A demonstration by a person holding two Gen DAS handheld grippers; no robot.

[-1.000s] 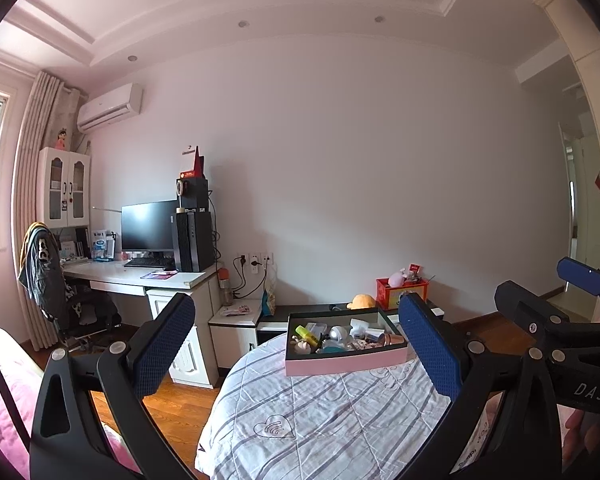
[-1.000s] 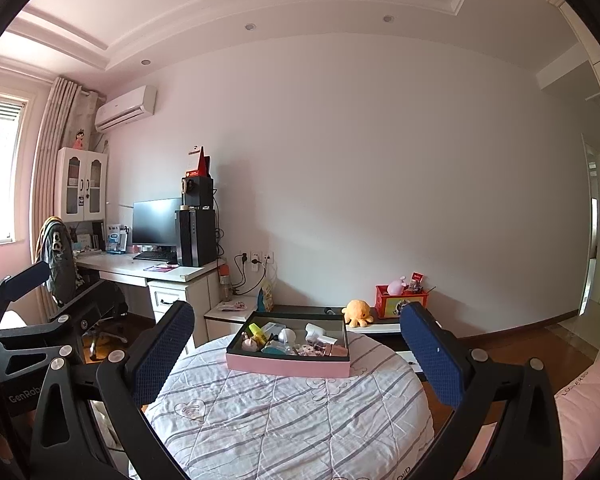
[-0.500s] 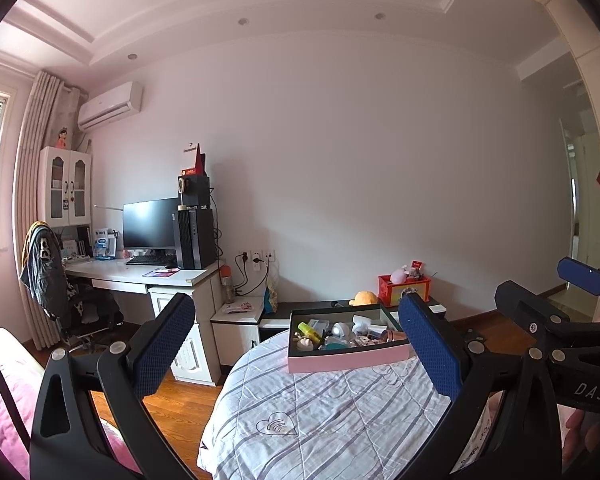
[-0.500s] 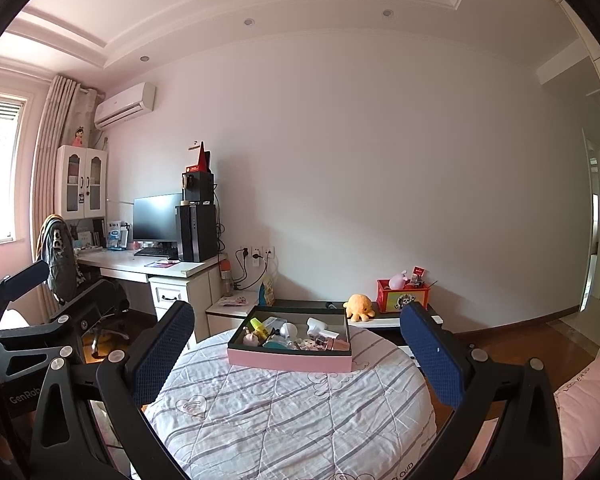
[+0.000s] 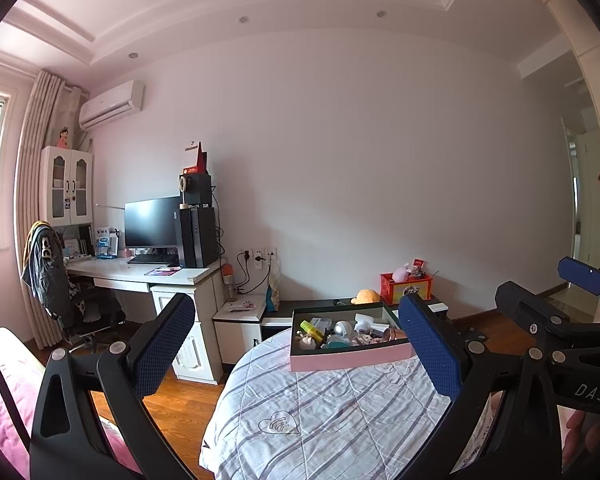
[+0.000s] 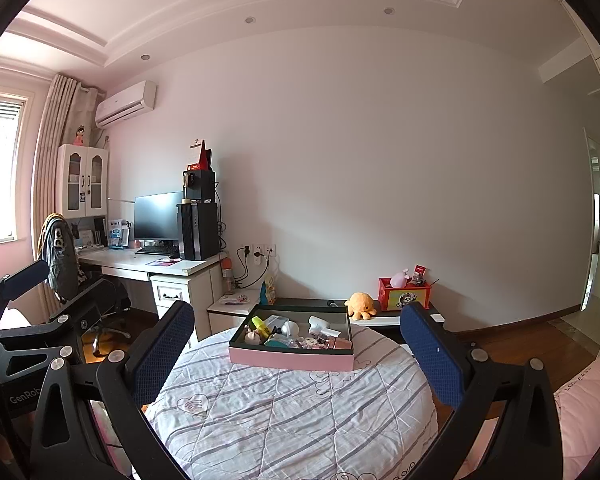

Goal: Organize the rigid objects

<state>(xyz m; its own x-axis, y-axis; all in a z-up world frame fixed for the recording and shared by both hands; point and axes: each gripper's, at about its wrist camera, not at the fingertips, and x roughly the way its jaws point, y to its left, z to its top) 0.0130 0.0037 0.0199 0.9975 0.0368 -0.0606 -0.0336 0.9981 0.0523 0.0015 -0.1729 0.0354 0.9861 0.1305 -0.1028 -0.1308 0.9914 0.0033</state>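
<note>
Both grippers hang above the near side of a round table covered in a grey-striped quilt, and the pink box sits well ahead of them at the table's far edge. The left gripper has its jaws spread wide with nothing between its blue pads; from its camera the box lies ahead and to the right, its right end hidden behind the right-hand finger. The right gripper is just as wide and empty, and the box sits almost square between its fingers, apart from both.

The box is shallow and rectangular, pink outside and dark inside, open on top. Its long side runs left to right across the table, the broad pink wall facing the grippers. Inside is a loose jumble of small things: a yellow marker lying at a slant near the left end, a white rounded piece, a white gun-shaped gadget, a teal item and a pink tube lying flat along the front right. The rest are too small to name
</note>
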